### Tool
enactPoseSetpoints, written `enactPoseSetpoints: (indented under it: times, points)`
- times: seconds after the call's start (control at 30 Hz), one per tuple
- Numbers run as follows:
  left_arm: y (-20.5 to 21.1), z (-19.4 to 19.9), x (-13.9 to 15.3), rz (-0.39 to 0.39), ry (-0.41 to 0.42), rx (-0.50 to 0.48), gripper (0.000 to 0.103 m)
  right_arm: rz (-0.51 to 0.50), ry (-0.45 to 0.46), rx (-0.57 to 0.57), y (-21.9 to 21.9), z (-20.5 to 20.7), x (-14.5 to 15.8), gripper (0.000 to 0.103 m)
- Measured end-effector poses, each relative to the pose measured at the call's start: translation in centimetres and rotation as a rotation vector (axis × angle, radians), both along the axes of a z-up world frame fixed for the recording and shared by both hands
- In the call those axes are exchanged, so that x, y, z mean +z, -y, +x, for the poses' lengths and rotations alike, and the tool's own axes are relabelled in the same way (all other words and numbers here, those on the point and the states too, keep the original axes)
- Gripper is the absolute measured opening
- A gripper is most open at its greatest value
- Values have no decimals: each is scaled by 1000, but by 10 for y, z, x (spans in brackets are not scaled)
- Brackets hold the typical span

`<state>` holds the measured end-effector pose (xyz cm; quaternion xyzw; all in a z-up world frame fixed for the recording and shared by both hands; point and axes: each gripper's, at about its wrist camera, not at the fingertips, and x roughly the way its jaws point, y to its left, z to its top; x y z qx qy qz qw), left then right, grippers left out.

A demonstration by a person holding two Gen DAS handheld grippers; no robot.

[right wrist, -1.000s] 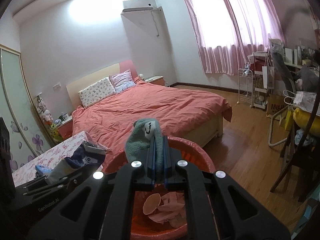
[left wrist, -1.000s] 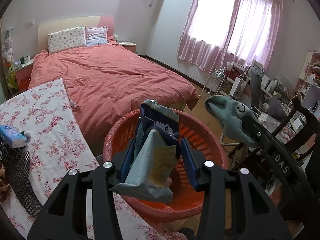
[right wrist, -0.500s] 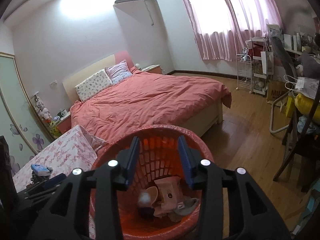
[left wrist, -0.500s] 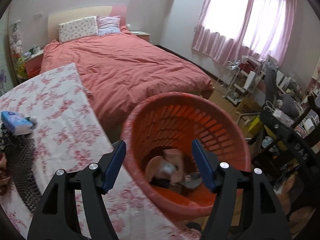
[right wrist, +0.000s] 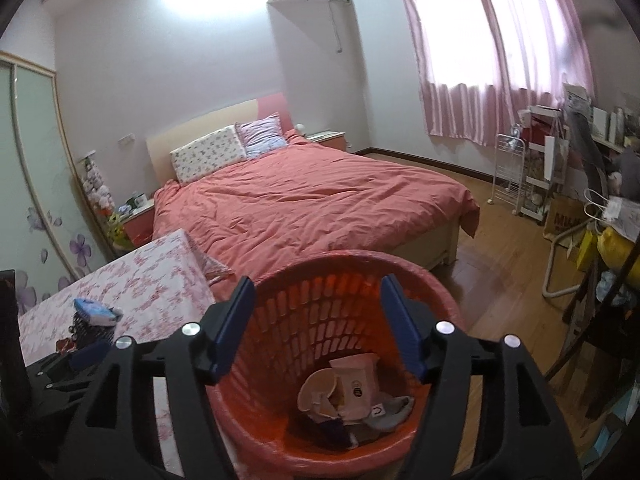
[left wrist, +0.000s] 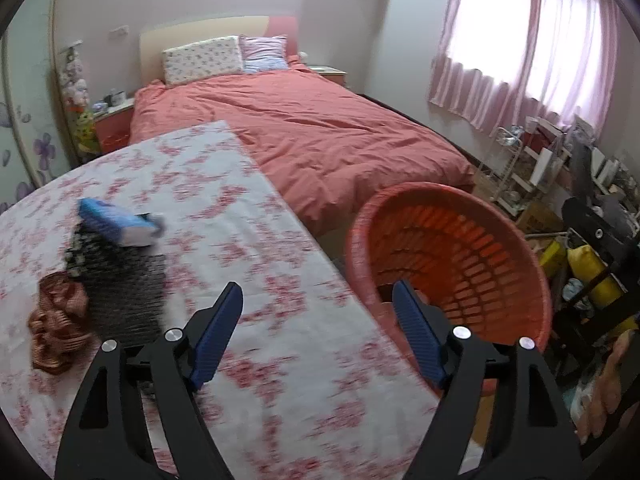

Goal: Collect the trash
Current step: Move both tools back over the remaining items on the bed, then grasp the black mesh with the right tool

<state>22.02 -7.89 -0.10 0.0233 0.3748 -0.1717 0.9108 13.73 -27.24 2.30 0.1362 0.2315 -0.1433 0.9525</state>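
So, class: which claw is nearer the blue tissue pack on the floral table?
Left. The left claw hangs open over the table, near the blue tissue pack; the right claw hangs open over the orange basket.

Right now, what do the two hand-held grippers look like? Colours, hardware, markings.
Both match: the left hand-held gripper and right hand-held gripper have matte black forked frames with triangular cut-outs, silver round screw heads, and blue ribbed finger pads. No cables, sleeves or lettering show.
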Motion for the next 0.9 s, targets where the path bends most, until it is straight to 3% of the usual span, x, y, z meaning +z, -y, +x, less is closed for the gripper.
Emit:
enactPoseSetpoints:
  times: [0.37,0.9]
  points:
    - [-76,-4,11,4,25,141,80,-27,-37,155,-63,20,8,72]
    - [-246,-27,8,-29,8,450,80,-35,-174,514,-227,65,-21,72]
